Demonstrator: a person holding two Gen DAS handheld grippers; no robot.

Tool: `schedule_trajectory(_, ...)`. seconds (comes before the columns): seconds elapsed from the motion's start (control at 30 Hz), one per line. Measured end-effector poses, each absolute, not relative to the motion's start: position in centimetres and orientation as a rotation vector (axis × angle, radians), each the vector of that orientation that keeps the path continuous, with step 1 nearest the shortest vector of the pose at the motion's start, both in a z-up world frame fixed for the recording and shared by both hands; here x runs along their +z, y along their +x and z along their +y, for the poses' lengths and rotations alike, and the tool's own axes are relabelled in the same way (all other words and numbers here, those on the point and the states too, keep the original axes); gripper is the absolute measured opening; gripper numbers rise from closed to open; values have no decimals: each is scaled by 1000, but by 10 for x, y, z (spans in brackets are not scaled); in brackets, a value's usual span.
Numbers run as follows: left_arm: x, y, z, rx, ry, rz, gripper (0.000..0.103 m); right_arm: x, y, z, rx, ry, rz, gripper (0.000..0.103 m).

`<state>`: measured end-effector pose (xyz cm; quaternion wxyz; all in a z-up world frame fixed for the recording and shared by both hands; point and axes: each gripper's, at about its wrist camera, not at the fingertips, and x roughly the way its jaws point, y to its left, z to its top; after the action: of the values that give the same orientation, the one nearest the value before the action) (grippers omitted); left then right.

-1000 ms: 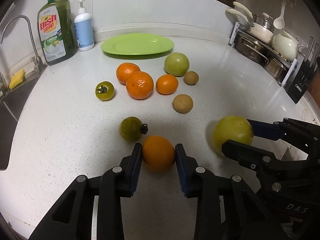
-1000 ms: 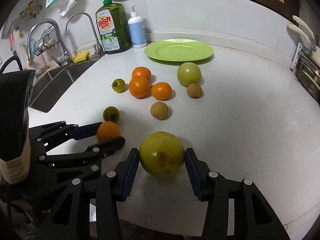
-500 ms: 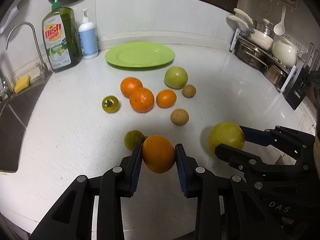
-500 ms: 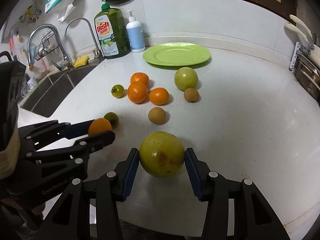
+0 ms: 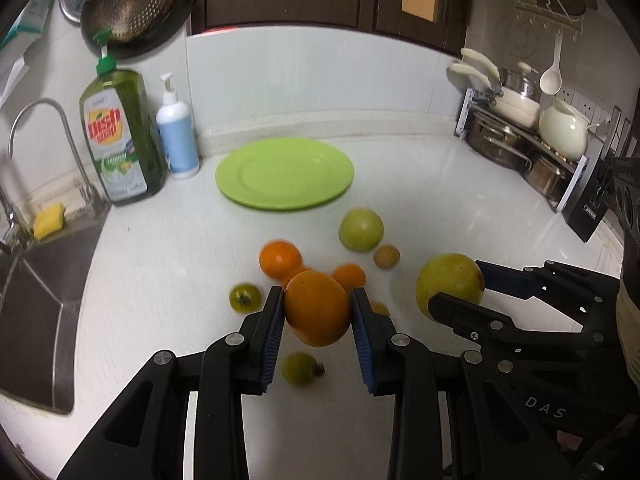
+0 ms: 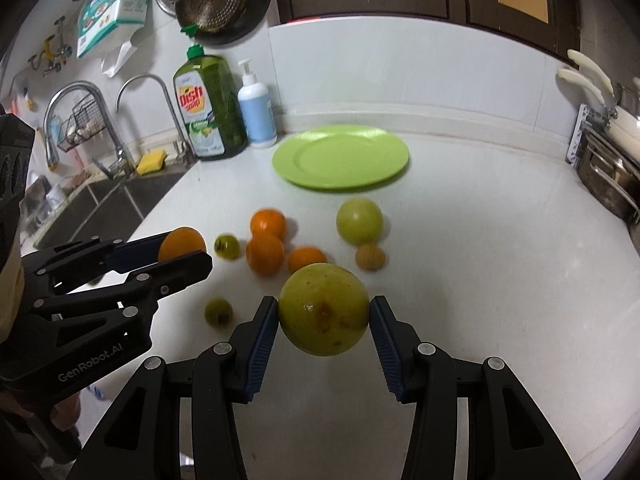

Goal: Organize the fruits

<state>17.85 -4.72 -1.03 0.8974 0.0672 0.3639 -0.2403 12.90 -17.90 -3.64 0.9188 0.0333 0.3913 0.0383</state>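
The lime-green plate [image 5: 285, 174] lies on the white countertop [image 5: 160, 248] at twelve o'clock, with nothing on it. At nine o'clock the steel sink [image 5: 36, 300] is sunk into the counter, a yellow sponge [image 5: 49, 221] on its rim.

The left gripper [image 5: 318, 312] is clamped on an orange [image 5: 317, 308], smooth, evenly coloured and raised above the counter, its blue pads pressing both sides. The right gripper [image 6: 324, 312] is closed around a large yellow-green fruit [image 6: 324, 309] with brown blotches on its skin, likewise held off the surface; in the left view it hangs at three o'clock.

Between the held fruit and the plate, loose fruit lies on the counter: two mandarins [image 6: 265, 253] touching each other, a smaller mandarin [image 6: 307, 259] just beside them, a green apple-like fruit [image 6: 359, 220] toward one o'clock and a small brown round fruit [image 6: 370, 257] just in front of it. A small green tomato [image 6: 227, 246] lies left of the mandarins, another green tomato [image 6: 218, 312] nearer, at about ten o'clock of the right gripper.

A green dish-soap bottle [image 5: 118, 136] and a white pump bottle [image 5: 178, 136] stand at eleven o'clock by the wall, left of the plate. A rack of pots [image 5: 520, 132] sits at two o'clock.
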Motion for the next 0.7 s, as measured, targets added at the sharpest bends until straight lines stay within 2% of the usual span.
schedule_trajectory(0.3, 13, 215, -35, -545, 159, 692, 33, -16, 161, -168, 26, 93, 743, 48)
schedule_trajectory(0.37, 17, 224, -34, -553, 164, 680, 33, -10, 169, -164, 8, 92, 717, 38)
schedule_trajectory(0.4, 19, 229, -32, -557, 164, 673, 33, -7, 172, -163, 1, 85, 708, 37)
schedule_trajectory(0.7, 3, 266, -22, -487, 153, 695, 33, -6, 210, -171, -32, 107, 707, 37)
